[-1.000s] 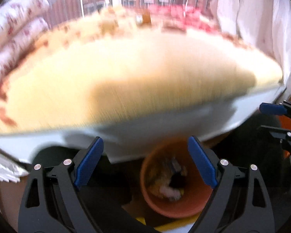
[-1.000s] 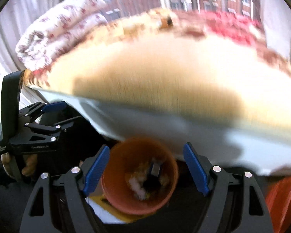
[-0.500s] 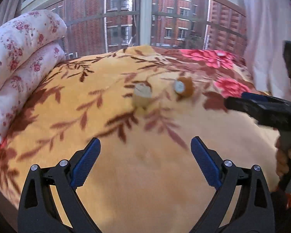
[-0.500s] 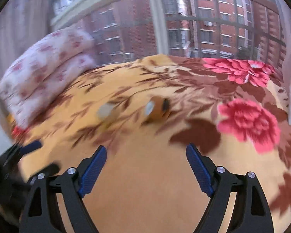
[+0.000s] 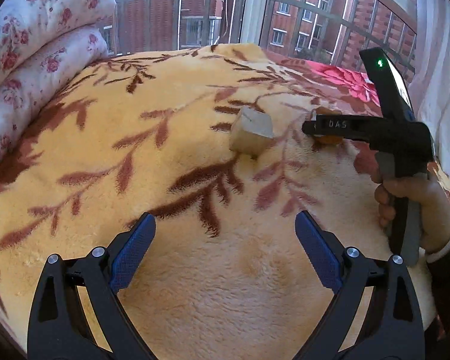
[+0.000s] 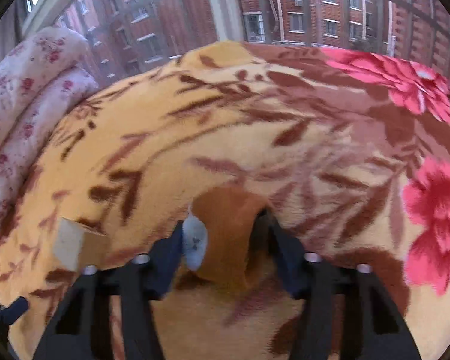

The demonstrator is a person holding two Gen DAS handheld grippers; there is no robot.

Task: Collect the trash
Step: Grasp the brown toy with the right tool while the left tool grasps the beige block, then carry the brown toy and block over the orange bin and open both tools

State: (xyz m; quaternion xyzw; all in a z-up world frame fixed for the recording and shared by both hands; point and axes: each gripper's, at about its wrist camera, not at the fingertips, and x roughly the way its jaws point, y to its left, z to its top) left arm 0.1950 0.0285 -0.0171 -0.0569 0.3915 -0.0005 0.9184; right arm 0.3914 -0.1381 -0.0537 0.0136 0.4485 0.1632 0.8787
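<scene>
Plush fleece blanket (image 5: 195, 285) is the hazard: the right gripper (image 6: 225, 240), jaws closing around but not yet squeezing the brown tube (image 6: 225, 234), could snag pile or roll it off. The left gripper (image 5: 225, 240) hovers wide open, short of the crumpled grey paper (image 5: 250, 133).

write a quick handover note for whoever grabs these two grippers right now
Left gripper: open, empty, hovering over the blanket, short of the pale crumpled box.
Right gripper: fingers either side of the brown roll-shaped piece; whether it is clamped is unclear.
Done: nothing lifted yet in these views.
Left: close on the brown piece, pick up the box, and bin both. No bin in view.
</scene>
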